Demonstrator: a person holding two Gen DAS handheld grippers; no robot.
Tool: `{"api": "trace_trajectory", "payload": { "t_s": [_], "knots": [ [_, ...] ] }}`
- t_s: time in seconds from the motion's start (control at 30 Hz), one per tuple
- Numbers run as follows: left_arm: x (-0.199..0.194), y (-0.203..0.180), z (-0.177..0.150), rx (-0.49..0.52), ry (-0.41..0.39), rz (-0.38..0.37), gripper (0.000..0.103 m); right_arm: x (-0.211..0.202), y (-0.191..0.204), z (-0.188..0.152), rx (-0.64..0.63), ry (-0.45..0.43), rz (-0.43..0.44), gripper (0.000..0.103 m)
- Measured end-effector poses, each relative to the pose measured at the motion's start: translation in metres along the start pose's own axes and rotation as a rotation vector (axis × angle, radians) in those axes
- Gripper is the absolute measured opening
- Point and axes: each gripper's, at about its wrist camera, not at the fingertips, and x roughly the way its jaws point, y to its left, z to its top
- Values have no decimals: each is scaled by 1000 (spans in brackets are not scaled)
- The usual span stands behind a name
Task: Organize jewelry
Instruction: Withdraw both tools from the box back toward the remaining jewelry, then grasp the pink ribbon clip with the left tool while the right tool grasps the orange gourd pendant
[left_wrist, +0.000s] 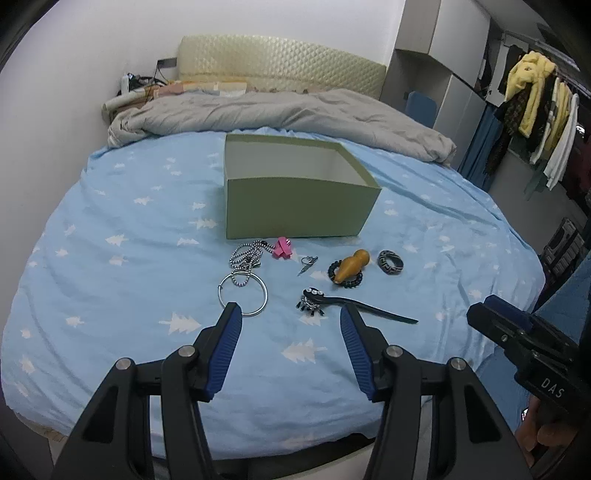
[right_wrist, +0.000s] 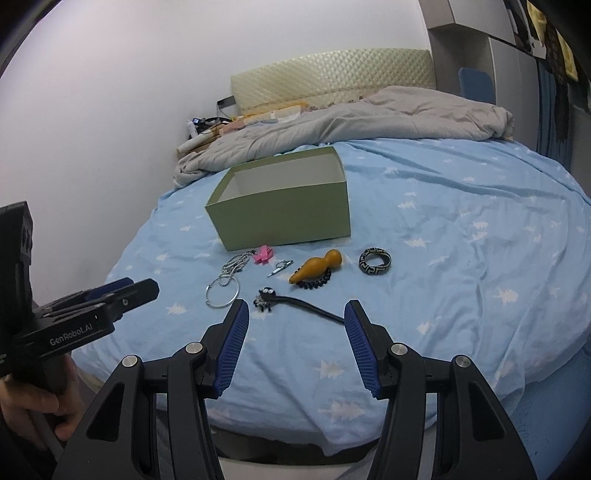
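Jewelry lies in a loose row on the blue bedsheet (left_wrist: 129, 229), all of it outside the green box (left_wrist: 295, 206), so by the look of things the sorting has not started.

In the left wrist view, the left gripper (left_wrist: 291, 314) hangs above the sheet with its blue pads well apart and nothing between them. Just past its tips sit the metal hoop (left_wrist: 243, 295) with a bead chain (left_wrist: 245, 258) trailing from it, and the black hair clip (left_wrist: 332, 301) with its sparkly end. Farther off, close to the front wall of the box, are a pink clip (left_wrist: 282, 248), a small silver pin (left_wrist: 306, 263), a yellow gourd charm (left_wrist: 351, 268) resting on a dark beaded bracelet (left_wrist: 352, 282), and a patterned ring (left_wrist: 390, 262). What shows of the inside of the box is bare. The right gripper (left_wrist: 487, 314) shows at the right edge of this view; its opening cannot be judged from here.

In the right wrist view, the right gripper (right_wrist: 295, 314) is likewise spread about halfway and holds nothing. The tail of the hair clip (right_wrist: 317, 310) runs toward its right pad but I cannot tell that they touch. The hoop (right_wrist: 221, 295) lies left of its tips, the ring (right_wrist: 375, 261) and gourd charm (right_wrist: 317, 269) beyond. The box (right_wrist: 284, 218) stands open behind them.

Every piece remains to be picked up and placed in the box.
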Motion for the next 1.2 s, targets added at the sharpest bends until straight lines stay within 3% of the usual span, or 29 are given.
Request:
{"api": "trace_trajectory", "payload": {
  "t_s": [0.37,0.9,0.97,1.2],
  "knots": [
    [67,13,20,-18,60,-16,54,54,-19,15,31,48,-14,52],
    [186,26,53,-23,129,-60,53,154,-40,39,82,156,39,52],
    [197,26,55,-15,140,-68,49,168,-41,40,93,175,45,52],
    [225,23,62,12,156,-85,46,201,-45,39,116,222,47,52]
  ]
}}
